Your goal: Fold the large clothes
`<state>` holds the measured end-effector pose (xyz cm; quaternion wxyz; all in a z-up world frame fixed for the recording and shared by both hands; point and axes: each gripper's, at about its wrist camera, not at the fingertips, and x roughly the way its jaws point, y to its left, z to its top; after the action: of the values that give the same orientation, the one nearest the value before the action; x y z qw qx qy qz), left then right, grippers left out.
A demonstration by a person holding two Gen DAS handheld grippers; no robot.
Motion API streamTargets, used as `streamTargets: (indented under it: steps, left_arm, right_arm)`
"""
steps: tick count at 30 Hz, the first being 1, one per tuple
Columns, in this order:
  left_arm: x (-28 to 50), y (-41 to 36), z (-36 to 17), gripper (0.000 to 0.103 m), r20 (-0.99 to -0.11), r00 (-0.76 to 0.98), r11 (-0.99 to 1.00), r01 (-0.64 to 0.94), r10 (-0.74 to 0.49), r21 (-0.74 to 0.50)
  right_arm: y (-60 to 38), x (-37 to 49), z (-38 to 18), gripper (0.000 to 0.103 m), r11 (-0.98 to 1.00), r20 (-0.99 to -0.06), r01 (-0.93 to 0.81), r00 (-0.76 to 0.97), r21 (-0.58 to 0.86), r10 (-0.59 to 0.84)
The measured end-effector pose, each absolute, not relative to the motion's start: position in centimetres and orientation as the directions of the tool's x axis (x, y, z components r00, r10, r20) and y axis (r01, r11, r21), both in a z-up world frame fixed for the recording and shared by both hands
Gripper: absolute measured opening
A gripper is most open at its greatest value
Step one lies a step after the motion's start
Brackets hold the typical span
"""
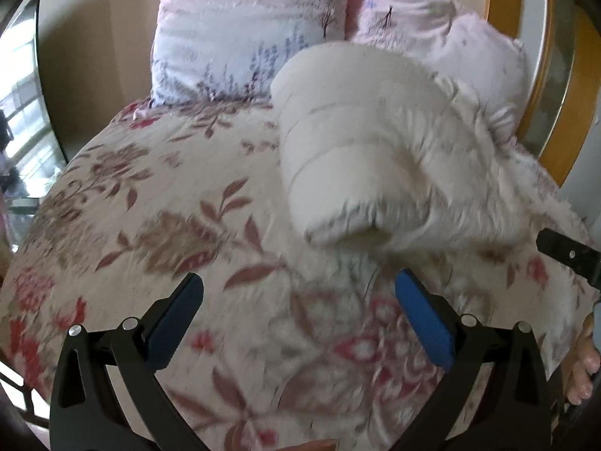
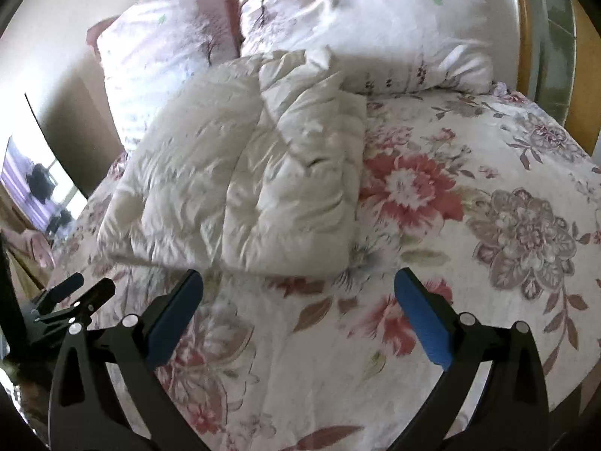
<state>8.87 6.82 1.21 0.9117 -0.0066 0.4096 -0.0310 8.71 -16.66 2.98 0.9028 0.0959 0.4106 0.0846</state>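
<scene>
A cream-white quilted puffer coat (image 2: pixel 244 184) lies folded in a bundle on the floral bedspread (image 2: pixel 488 225), close to the pillows. In the left wrist view the same coat (image 1: pixel 357 143) appears blurred, with a furry trim on its right side. My left gripper (image 1: pixel 298 293) is open and empty, a little in front of the coat's near edge. My right gripper (image 2: pixel 298 293) is open and empty, just in front of the coat's near edge. The left gripper also shows at the left edge of the right wrist view (image 2: pixel 80 287).
Two pink floral pillows (image 2: pixel 375 26) lean at the head of the bed behind the coat. A wooden headboard (image 1: pixel 541 86) stands at the right. A window (image 1: pixel 22 112) and a wall are at the left. The bedspread (image 1: pixel 150 225) spreads left of the coat.
</scene>
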Motion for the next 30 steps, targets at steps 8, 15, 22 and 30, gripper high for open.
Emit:
streamTargets:
  steps: [8, 15, 22, 30]
  left_arm:
    - [7.8, 6.7, 1.3, 0.102, -0.771, 0.633, 0.998, 0.049, -0.069, -0.049]
    - [8.3, 5.5, 0.3, 0.102, -0.811, 0.583, 0.999, 0.048, -0.041, -0.016]
    - [8.6, 5.5, -0.2, 0.102, -0.828, 0.559, 0.999, 0.044, -0.044, -0.023]
    - [8.8, 5.6, -0.4, 0.102, -0.831, 0.554, 0.999, 0.038, -0.038, -0.020]
  right_arm:
    - [-14.6, 7.5, 2.4, 0.101, 0.987, -0.768, -0.085, 0.620, 0.135, 0.159]
    - [-13.4, 7.6, 1.3, 0.101, 0.994, -0.812, -0.091, 0.576, 0.053, 0.096]
    - [-12.9, 7.9, 0.3, 0.101, 0.993, -0.833, -0.111, 0.546, 0.033, 0.088]
    - [-12.5, 8.1, 0.0, 0.101, 0.992, -0.840, -0.120, 0.536, 0.029, 0.089]
